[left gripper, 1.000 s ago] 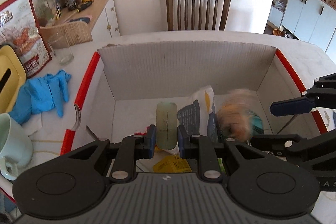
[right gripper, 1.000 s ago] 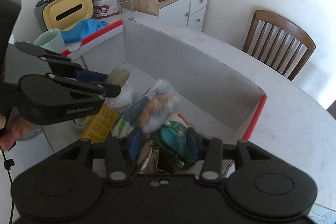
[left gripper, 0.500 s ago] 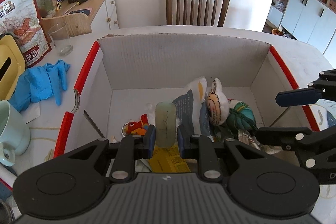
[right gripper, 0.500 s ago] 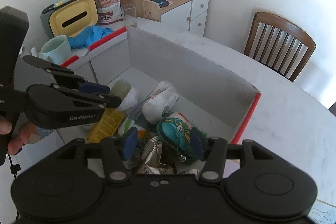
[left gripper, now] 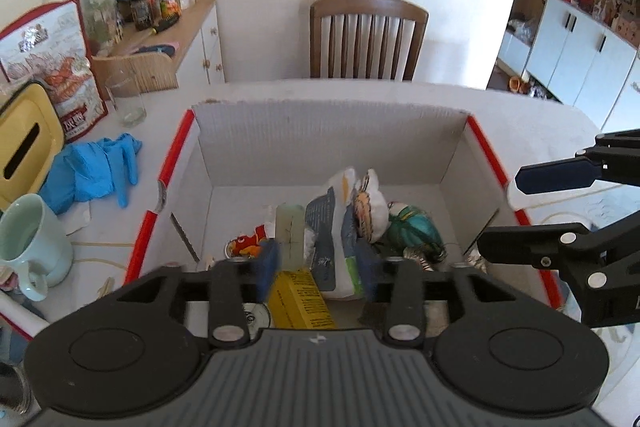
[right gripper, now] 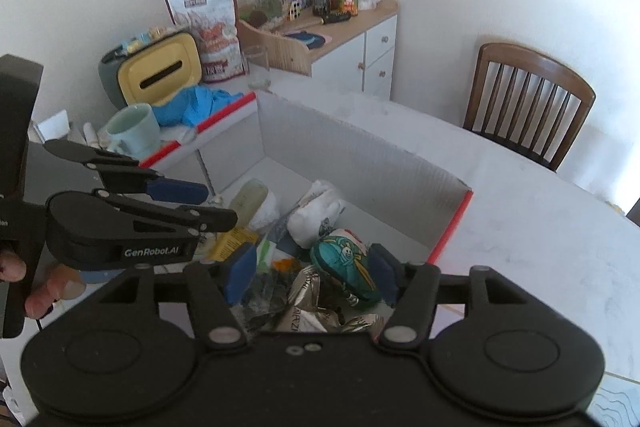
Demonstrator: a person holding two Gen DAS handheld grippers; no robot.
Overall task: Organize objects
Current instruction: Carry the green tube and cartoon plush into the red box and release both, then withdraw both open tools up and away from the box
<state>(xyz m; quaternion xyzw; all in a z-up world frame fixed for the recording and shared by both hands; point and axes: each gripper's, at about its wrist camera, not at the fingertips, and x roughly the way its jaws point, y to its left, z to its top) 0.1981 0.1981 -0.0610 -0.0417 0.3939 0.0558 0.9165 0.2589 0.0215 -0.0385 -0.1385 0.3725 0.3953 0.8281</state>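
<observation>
The pale green tube (left gripper: pixel 291 227) lies in the cardboard box (left gripper: pixel 332 143), just ahead of my left gripper (left gripper: pixel 316 265) and a little toward its left pad, its long axis running straight away from me along my fingers. My left jaws have just been opening and now stand apart, holding nothing. My left hand is the nearer one to the tube. To its right a white pouch (left gripper: pixel 334 227) leans on a small plush toy (left gripper: pixel 370 205). My right gripper (right gripper: pixel 310 277) is also released, its jaws just opened, with the teal pouch (right gripper: pixel 344 263) loose between its 2 pads. The box sits on a white table (left gripper: pixel 520 115); beyond it stand a wooden chair (left gripper: pixel 366 39) and a white wall.
</observation>
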